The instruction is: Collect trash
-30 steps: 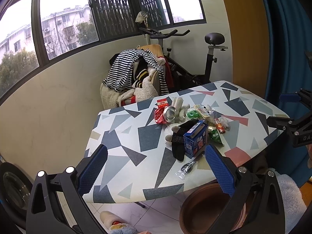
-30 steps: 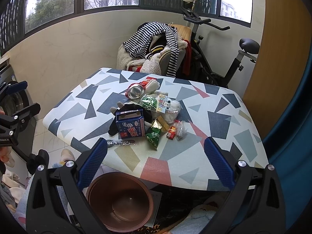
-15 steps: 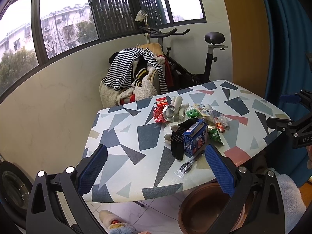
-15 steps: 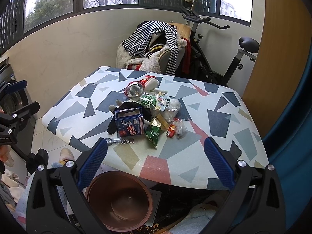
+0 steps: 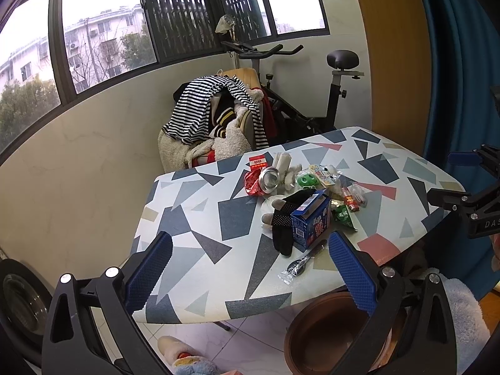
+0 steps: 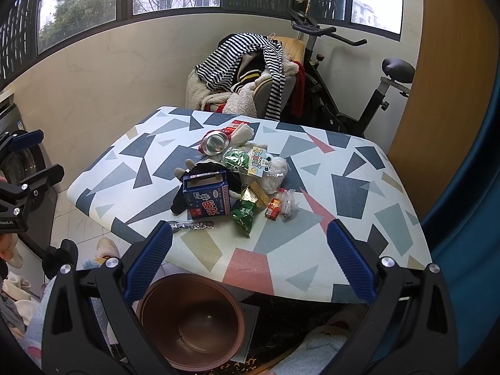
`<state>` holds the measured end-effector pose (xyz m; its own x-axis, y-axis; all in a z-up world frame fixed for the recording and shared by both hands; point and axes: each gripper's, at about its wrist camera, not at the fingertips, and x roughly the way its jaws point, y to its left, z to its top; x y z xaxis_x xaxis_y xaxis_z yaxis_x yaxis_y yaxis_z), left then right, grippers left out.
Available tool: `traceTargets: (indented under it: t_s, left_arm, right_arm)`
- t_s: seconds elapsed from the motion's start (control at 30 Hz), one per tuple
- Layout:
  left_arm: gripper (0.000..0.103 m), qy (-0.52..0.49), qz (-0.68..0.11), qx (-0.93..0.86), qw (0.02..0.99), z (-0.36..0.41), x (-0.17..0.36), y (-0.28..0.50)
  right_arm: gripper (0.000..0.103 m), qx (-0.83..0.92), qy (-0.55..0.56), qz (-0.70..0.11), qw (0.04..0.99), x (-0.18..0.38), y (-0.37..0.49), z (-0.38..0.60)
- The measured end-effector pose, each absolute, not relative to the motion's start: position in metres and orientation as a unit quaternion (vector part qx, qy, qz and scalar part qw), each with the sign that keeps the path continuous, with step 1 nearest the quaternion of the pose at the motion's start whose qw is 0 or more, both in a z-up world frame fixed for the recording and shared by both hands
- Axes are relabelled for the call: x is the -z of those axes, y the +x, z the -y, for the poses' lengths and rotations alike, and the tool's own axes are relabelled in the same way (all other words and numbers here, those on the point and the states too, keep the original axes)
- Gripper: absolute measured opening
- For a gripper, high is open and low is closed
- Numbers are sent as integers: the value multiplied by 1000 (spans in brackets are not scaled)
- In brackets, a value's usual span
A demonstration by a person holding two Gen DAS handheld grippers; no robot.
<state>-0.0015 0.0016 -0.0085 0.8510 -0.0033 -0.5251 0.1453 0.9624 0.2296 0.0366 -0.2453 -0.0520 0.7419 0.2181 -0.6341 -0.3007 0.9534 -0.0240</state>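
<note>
A heap of trash lies mid-table: a blue carton (image 6: 207, 196) (image 5: 311, 221), a crushed red can (image 6: 214, 142) (image 5: 264, 180), a green snack wrapper (image 6: 245, 214), a black glove (image 5: 282, 218), a wrapped spoon (image 6: 190, 226) (image 5: 298, 264) and small packets (image 6: 282, 204). A brown bin (image 6: 192, 318) (image 5: 334, 331) stands on the floor under the table's near edge. My left gripper (image 5: 250, 268) and right gripper (image 6: 250, 259) are both open and empty, held short of the table.
The patterned table (image 6: 353, 193) fills the middle. Behind it stand a chair piled with striped clothes (image 6: 247, 62) and an exercise bike (image 6: 359, 93). A washing machine (image 5: 18, 293) is at left. A slipper (image 5: 184, 356) lies on the floor.
Both grippers have drifted a little; the table and trash sit slightly higher and farther in both views. Nothing was grasped or moved.
</note>
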Motion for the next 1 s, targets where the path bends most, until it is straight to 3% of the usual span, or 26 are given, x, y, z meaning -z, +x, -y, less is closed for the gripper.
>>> traceTargets:
  t_s: [0.7,1.0]
  left_arm:
    - [98,97,-276,64,954,-5,17,7]
    - [98,130,-298,59,944,-5,47,21]
  right_arm:
    - [97,-130,-48,-341,930,81,39,257]
    - [97,-141,-15,-364,920,107,52,262]
